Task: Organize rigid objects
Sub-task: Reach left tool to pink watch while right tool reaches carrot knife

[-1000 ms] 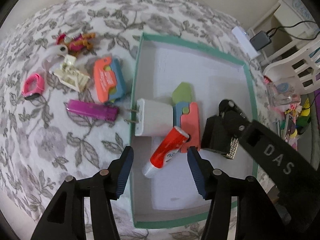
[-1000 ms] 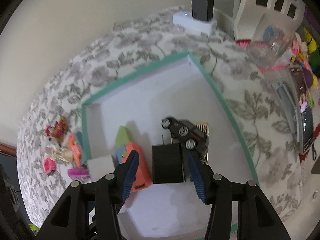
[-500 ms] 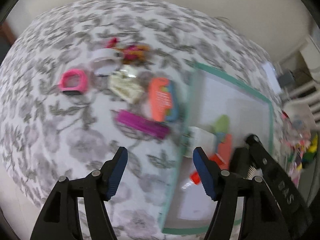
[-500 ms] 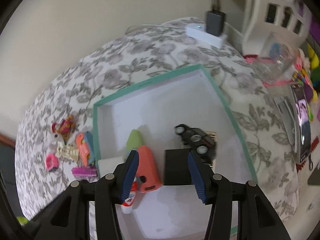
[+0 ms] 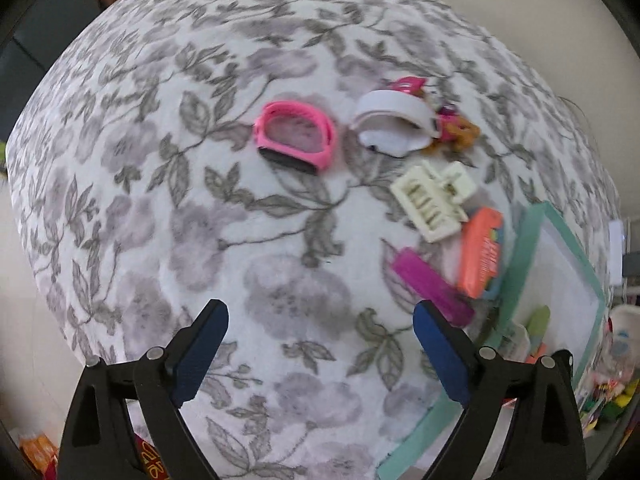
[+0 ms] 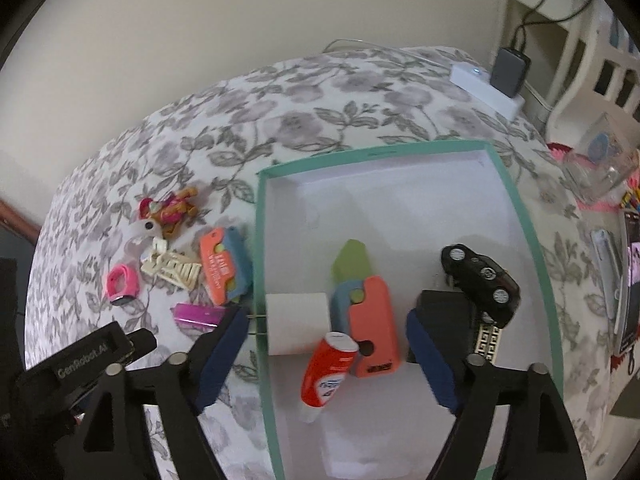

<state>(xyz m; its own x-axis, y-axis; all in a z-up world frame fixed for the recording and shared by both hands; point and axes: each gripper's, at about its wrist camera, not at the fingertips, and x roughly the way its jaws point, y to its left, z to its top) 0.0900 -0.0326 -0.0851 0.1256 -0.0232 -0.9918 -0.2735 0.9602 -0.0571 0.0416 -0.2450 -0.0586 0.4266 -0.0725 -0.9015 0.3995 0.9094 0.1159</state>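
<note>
The left hand-held gripper point(image 5: 316, 344) hung over the floral tabletop point(image 5: 200, 208), jaws opening, nothing between them. The right hand-held gripper point(image 6: 326, 354), also opening and empty, hovered above the tray point(image 6: 400, 208) at frame centre.

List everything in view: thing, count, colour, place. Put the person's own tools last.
box: 1, teal rim, white inside, on the floral cloth
white charger: 1, in box, prongs poking over the left wall
red-and-white tube: 1, in box, near edge
orange, blue and green toy: 1, in box, middle
black toy car: 1, in box, right
black block: 1, in box, beside the car
pink band: 1, on cloth
white band: 1, on cloth
cream hair claw: 1, on cloth
orange-and-blue toy: 1, beside box
magenta bar: 1, on cloth
small figure: 1, pink and brown, on cloth
left tool: jaws opening, empty, over cloth
right tool: jaws opening, empty, over box
</note>
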